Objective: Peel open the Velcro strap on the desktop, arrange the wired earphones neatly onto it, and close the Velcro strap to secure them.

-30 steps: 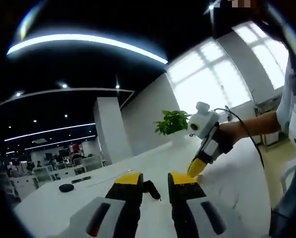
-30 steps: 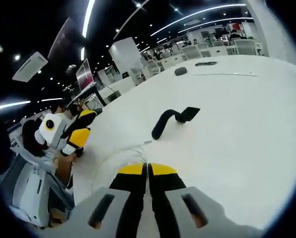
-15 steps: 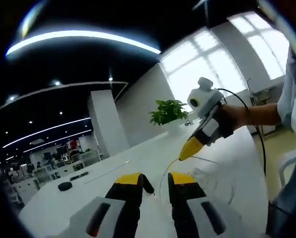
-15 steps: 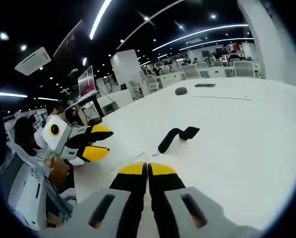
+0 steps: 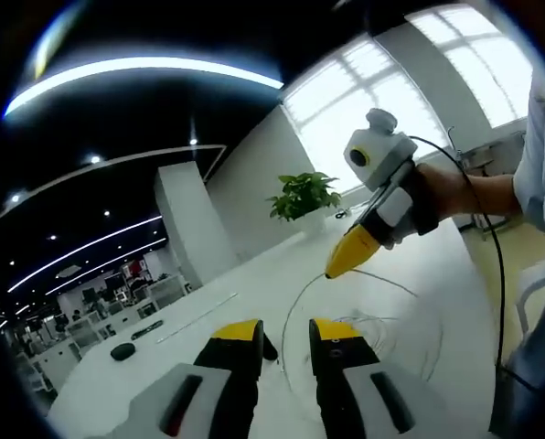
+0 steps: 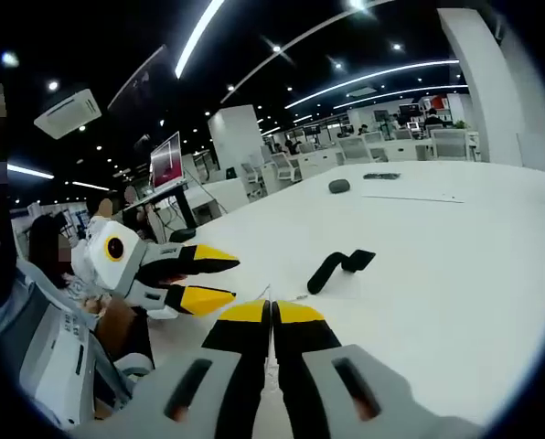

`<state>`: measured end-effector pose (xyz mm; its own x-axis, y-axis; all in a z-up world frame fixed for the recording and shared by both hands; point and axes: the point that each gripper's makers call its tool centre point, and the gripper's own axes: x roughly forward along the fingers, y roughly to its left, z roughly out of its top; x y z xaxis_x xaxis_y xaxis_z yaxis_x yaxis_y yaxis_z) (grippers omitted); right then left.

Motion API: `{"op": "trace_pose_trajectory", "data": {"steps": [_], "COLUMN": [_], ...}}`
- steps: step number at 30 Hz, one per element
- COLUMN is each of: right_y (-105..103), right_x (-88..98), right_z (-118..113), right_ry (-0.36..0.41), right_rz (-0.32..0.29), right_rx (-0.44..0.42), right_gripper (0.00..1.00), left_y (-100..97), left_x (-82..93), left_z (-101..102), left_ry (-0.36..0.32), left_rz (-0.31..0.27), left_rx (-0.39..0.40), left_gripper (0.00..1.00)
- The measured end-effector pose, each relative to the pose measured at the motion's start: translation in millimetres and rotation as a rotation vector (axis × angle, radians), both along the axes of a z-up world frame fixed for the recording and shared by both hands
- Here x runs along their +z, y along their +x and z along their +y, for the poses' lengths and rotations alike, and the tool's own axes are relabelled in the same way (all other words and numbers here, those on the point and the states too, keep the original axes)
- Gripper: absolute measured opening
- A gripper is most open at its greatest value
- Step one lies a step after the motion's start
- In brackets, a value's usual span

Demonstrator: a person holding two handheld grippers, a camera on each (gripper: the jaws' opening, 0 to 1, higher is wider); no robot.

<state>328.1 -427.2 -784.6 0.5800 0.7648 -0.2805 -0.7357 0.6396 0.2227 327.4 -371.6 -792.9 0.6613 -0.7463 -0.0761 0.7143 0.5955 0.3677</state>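
Earphone cable (image 5: 295, 315) is lifted higher off the desktop (image 6: 455, 247) than before by the clamped right gripper (image 5: 332, 270); left gripper (image 5: 286, 334) jaws are apart.

Lower centre of the left gripper view, the left gripper (image 5: 284, 340) shows black jaws capped with yellow pads on grey housings marked with red slots. At upper right, the right gripper (image 5: 338, 266) has yellow tips, a grey-and-black body and a thin black cable (image 5: 492, 265) trailing past a pale sleeve (image 5: 533, 174). The right gripper view shows matching yellow-capped black jaws on grey housings.
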Motion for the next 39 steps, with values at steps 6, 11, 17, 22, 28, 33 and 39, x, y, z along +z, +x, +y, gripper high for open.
{"op": "trace_pose_trajectory", "data": {"steps": [6,11,17,22,28,33,39], "right_y": [-6.4,-12.5,-15.9,-18.2,-17.0,-17.5,-18.4], "right_x": [0.5,1.3,1.2,1.8,0.3,1.5,2.2], "right_z": [5.1,10.7,15.6,23.2,27.7,31.0,32.9], "right_ry": [0.009,0.022,0.03,0.051,0.06,0.065,0.07], "right_rz": [0.003,0.008,0.008,0.009,0.025,0.029,0.036], "right_rx": [0.027,0.051,0.071,0.097,0.115,0.134,0.142], "right_gripper": [0.03,0.03,0.03,0.03,0.03,0.03,0.03], "left_y": [0.8,0.9,4.1,4.3,3.8,4.7,5.9], "left_x": [-2.2,-3.5,-4.6,-6.9,-6.3,-6.5,-7.0], "left_z": [-3.3,-4.4,-7.9,-9.2,-8.8,-7.5,-6.2], "left_ry": [0.05,0.087,0.098,0.107,0.111,0.118,0.119], "left_rz": [-0.029,-0.056,-0.065,-0.074,-0.096,-0.113,-0.131], "left_rx": [0.008,0.013,0.006,0.009,0.01,0.015,0.028], "left_gripper": [0.24,0.23,0.22,0.21,0.19,0.17,0.13]}}
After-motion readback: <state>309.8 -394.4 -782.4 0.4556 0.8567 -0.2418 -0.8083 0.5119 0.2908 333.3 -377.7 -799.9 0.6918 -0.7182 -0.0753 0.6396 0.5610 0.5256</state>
